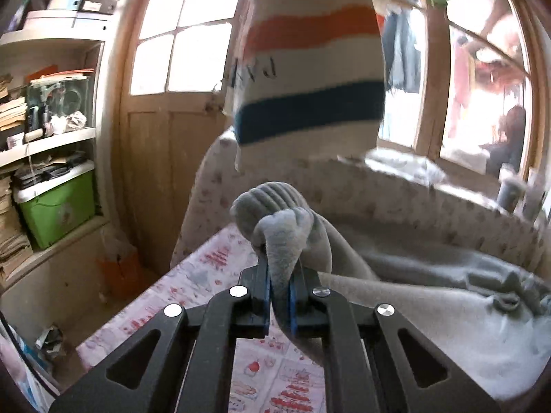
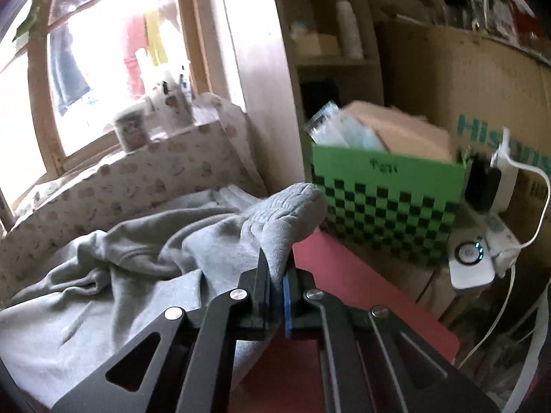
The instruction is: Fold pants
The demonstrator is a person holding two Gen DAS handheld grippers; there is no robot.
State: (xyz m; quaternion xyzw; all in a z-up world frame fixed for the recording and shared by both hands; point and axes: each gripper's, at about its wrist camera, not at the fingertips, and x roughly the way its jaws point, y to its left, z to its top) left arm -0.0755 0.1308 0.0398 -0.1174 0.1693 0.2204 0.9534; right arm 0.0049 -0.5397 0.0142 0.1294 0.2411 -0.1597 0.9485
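Observation:
Grey sweatpants [image 1: 430, 296] lie rumpled on the table. My left gripper [image 1: 279, 275] is shut on a ribbed cuff of the pants [image 1: 275, 216], which bulges above the pads. My right gripper [image 2: 275, 275] is shut on another ribbed cuff [image 2: 292, 206] of the same grey pants [image 2: 103, 275], lifted a little off the surface. The rest of the fabric trails away between the two grippers in loose folds.
A patterned cloth covers the table [image 1: 213, 275] and a padded backrest [image 1: 378, 186]. A striped garment [image 1: 310, 69] hangs ahead of the left gripper. A red mat [image 2: 361, 292], a green checkered box [image 2: 389, 199] and a white device with cable [image 2: 471, 258] are on the right.

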